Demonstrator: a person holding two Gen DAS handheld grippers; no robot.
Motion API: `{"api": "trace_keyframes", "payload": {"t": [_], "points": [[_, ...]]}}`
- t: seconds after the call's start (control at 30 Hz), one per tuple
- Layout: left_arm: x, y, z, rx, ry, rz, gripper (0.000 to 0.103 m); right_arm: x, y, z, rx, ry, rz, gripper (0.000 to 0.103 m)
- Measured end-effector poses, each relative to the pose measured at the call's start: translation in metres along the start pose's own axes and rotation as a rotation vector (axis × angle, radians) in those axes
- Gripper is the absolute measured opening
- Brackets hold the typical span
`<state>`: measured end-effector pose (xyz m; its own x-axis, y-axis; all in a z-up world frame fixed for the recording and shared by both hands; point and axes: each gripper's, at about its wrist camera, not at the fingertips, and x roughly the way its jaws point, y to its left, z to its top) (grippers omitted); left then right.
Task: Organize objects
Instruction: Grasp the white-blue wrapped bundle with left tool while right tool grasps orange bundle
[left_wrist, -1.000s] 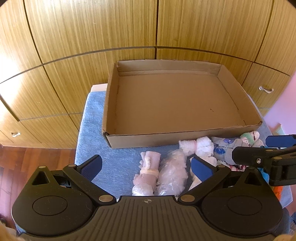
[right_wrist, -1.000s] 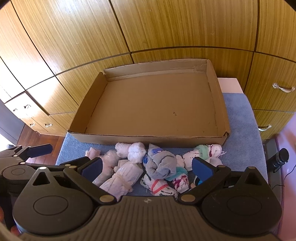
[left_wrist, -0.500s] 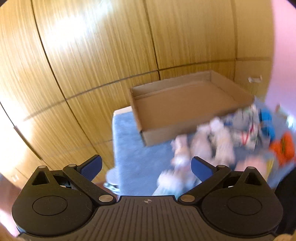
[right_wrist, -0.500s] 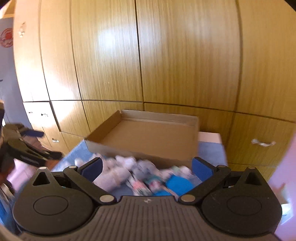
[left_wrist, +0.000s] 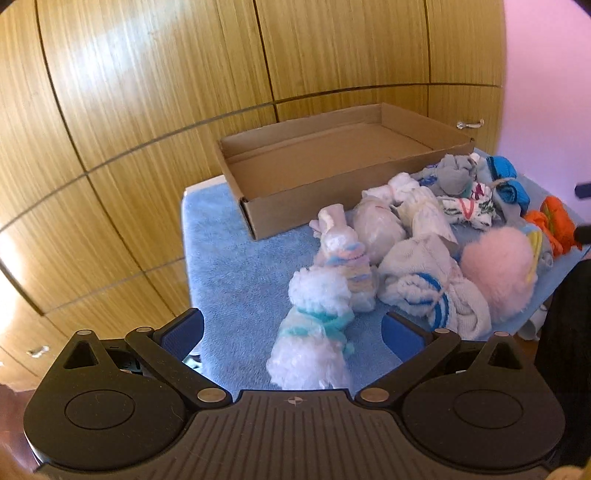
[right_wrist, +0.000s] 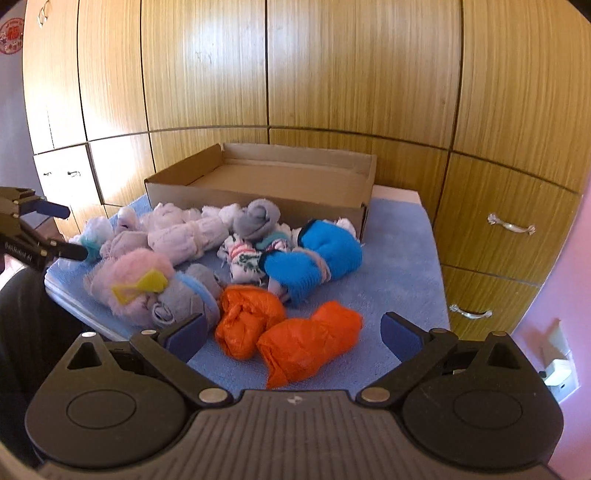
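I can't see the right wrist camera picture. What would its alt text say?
Open tongs hover over two orange sock bundles on a blue towel. Behind them lie a bright blue bundle, a fluffy pink one and paler rolled socks, in front of an empty cardboard box. Wooden cabinet doors fill the background.

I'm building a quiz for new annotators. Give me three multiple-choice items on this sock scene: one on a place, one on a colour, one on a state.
1. Where do the rolled socks lie?
A. inside the box
B. on the blue towel in front of the box
C. on the floor

2. What colour are the two bundles nearest the right gripper?
A. orange
B. green
C. black

3. How is the left gripper?
A. shut on a sock
B. open, holding nothing
C. out of view

Key: B, the cardboard box holds nothing and the pile sits on the blue towel. A, the orange bundles lie before the right gripper. B, the left gripper has its jaws spread.
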<state>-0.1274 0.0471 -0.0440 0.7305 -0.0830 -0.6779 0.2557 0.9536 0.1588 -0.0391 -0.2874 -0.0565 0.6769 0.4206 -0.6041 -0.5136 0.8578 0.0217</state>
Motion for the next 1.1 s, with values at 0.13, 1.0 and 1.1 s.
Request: {"api": "trace_keyframes", "payload": {"t": [0.13,1.0,1.1], "points": [[0.012,0.006,-0.002,-0.012,0.007,-0.035,0.101,0.006,-0.005,-0.01,0.018,0.028,-0.01,0.091],[0.024,0.019,-0.001,-0.075,0.03,-0.143,0.046,0.013,-0.027,-0.009,0.122,-0.002,-0.03,0.047],[0.018,0.026,0.008,-0.108,0.025,-0.134,0.046,0.005,-0.026,0.003,0.097,-0.023,-0.029,0.047]]}}
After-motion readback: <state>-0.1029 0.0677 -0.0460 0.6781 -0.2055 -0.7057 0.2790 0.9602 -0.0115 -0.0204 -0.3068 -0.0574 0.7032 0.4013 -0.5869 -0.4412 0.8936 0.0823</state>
